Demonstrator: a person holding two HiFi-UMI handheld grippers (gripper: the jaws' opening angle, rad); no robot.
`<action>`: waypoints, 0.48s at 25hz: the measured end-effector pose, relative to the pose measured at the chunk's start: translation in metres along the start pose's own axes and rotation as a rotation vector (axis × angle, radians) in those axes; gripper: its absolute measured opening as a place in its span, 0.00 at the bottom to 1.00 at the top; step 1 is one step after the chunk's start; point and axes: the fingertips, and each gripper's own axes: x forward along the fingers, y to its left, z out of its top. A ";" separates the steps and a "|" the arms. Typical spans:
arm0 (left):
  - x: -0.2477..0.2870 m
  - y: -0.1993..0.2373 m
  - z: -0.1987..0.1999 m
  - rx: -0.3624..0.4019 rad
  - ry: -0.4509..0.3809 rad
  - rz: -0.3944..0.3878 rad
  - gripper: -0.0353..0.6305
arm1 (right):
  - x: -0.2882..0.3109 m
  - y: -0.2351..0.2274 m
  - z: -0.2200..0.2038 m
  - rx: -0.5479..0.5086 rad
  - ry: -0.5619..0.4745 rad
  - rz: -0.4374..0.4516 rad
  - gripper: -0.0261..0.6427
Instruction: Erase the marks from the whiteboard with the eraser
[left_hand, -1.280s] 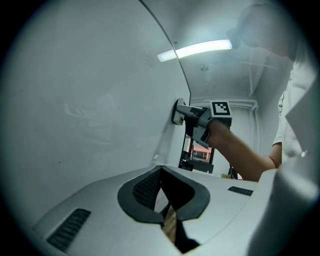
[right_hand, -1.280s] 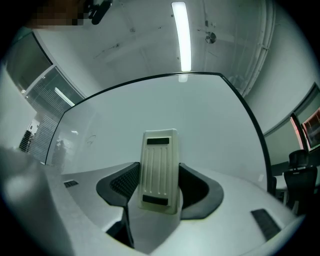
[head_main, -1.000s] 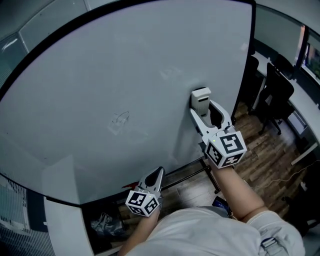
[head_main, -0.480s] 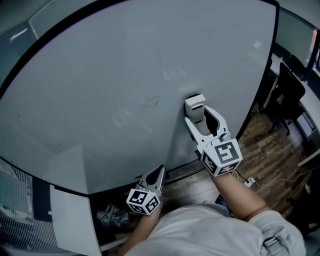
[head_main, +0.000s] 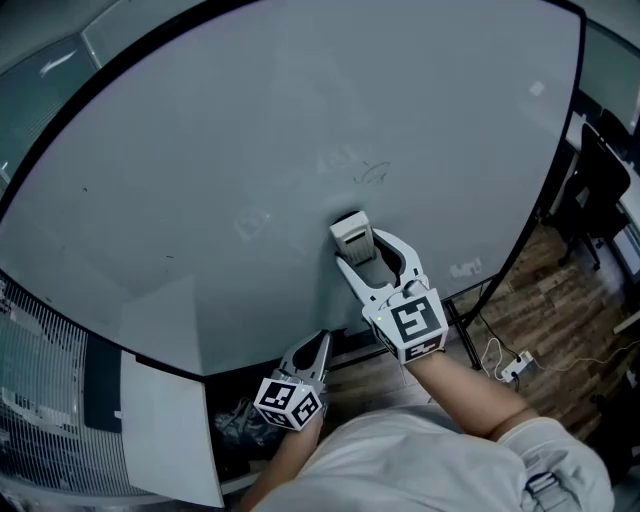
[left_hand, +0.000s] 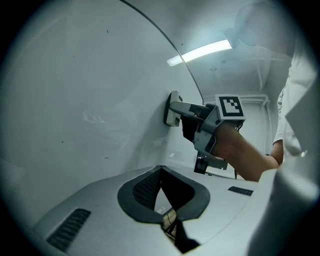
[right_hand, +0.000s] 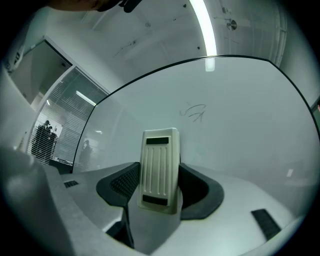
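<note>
The right gripper (head_main: 354, 250) has its 2 fingers pinching the eraser (head_main: 350, 231), a pale ribbed block that stands up between the pads and reaches past the fingertips. From the left gripper view, the eraser's far face lies flat against the whiteboard (head_main: 230, 130), so the fingertips sit just short of the board. 1 small scribbled mark (head_main: 372, 174) lies beyond the right fingertips, up and a little to the right of the eraser, near it but not touching. A fainter smudge shows just left of that mark; what it is cannot be told.

The left gripper (head_main: 317, 345) has its fingers pressed together with nothing between them. It sits low, its fingertips pointing up at the board's lower edge, well apart from the eraser, which is above and to the right of them
</note>
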 end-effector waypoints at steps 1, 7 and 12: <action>-0.006 0.005 0.000 0.001 0.000 0.006 0.06 | 0.004 0.010 -0.003 0.002 0.003 0.010 0.41; -0.023 0.015 0.000 0.003 0.003 0.023 0.06 | 0.011 0.029 -0.008 0.001 -0.001 0.022 0.41; -0.016 0.009 0.000 0.012 0.001 0.023 0.06 | 0.002 0.014 -0.014 -0.011 0.000 0.007 0.41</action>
